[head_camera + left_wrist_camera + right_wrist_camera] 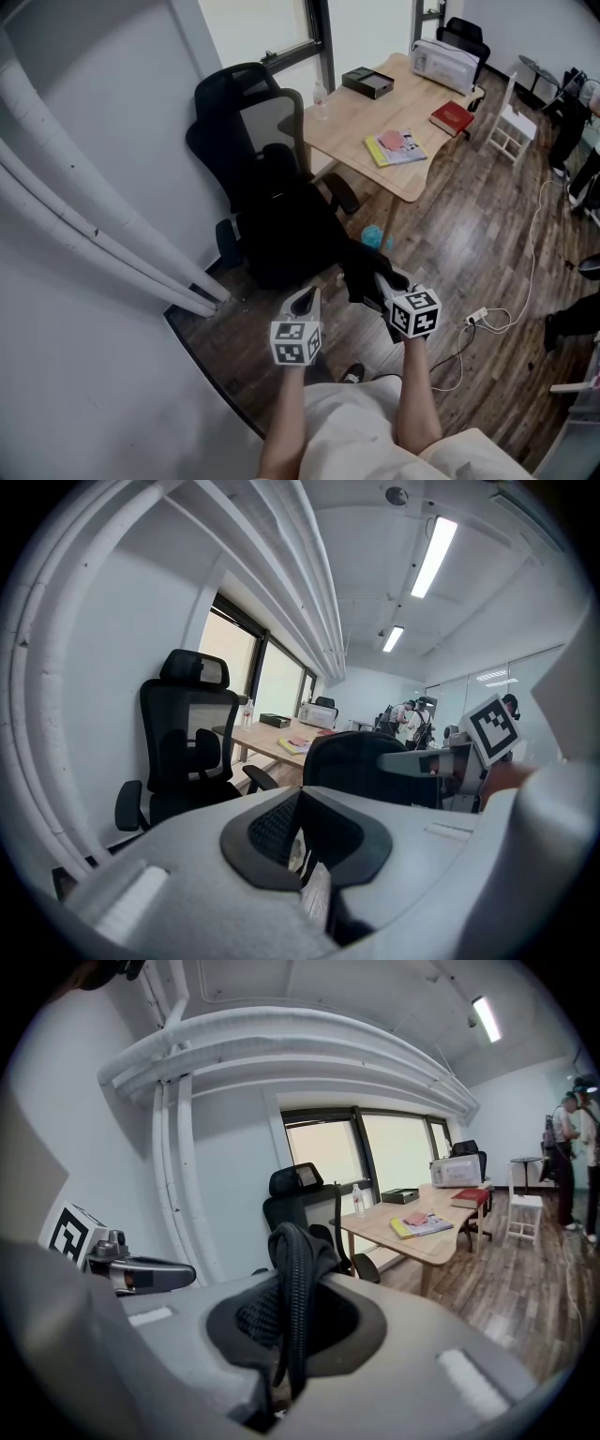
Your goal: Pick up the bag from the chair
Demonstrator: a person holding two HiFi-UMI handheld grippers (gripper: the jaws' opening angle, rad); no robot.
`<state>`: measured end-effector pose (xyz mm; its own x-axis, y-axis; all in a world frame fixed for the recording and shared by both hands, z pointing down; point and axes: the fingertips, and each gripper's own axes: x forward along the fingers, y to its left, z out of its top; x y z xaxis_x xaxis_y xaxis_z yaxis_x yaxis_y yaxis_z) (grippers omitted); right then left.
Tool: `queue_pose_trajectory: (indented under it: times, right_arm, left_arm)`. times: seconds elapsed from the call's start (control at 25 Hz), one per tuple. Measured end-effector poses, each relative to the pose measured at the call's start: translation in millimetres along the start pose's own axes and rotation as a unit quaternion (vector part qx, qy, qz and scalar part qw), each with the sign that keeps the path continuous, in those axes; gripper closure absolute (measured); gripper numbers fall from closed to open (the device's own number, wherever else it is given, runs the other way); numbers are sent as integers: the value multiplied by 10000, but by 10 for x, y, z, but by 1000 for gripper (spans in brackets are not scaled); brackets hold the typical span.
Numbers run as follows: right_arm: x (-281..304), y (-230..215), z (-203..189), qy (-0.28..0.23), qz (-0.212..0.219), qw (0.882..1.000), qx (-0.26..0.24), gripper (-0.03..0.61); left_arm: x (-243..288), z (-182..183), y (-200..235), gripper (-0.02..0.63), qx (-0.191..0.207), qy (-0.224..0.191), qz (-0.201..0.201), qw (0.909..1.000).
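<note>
1. The right gripper [380, 281] has its jaws closed on a thick black strap [295, 1260], which runs up between the pads and loops over their tips.
2. The strap belongs to the black bag [286, 234]. From the head view the bag is a dark mass over the front edge of the chair [246, 103], just ahead of both grippers.
3. In the left gripper view the bag's rounded top stands to the right of the chair, and the chair's seat and armrests look bare. The bag therefore seems to be off the seat and hanging from the strap, though no view shows its underside, so a last touch cannot be ruled out.
4. The left gripper [298, 801] has its jaws together at the tips with nothing between them. It hangs beside the right one, near the bag but not touching it.
5. The chair sits against the wall at the corner of the wooden floor [469, 234], beside the near left edge of the table [347, 117]. Books and a black box lie on the table.
6. Progress, as I judge it: the grasp is made and the lift looks largely done. What is left is to carry the bag fully clear of the chair's front edge and armrests, keeping the one-strap hold firm so the load does not swing or slip.
</note>
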<state>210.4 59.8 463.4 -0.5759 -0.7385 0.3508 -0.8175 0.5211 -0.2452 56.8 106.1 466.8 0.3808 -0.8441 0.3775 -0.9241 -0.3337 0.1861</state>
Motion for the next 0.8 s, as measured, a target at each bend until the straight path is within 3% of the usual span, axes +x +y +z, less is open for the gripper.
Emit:
queue_pose_trajectory:
  times: [0.8]
  right_arm:
    - [-18, 108, 18, -14, 2, 9998, -210, 548]
  left_arm:
    - [-64, -47, 58, 607, -3, 28, -22, 10000]
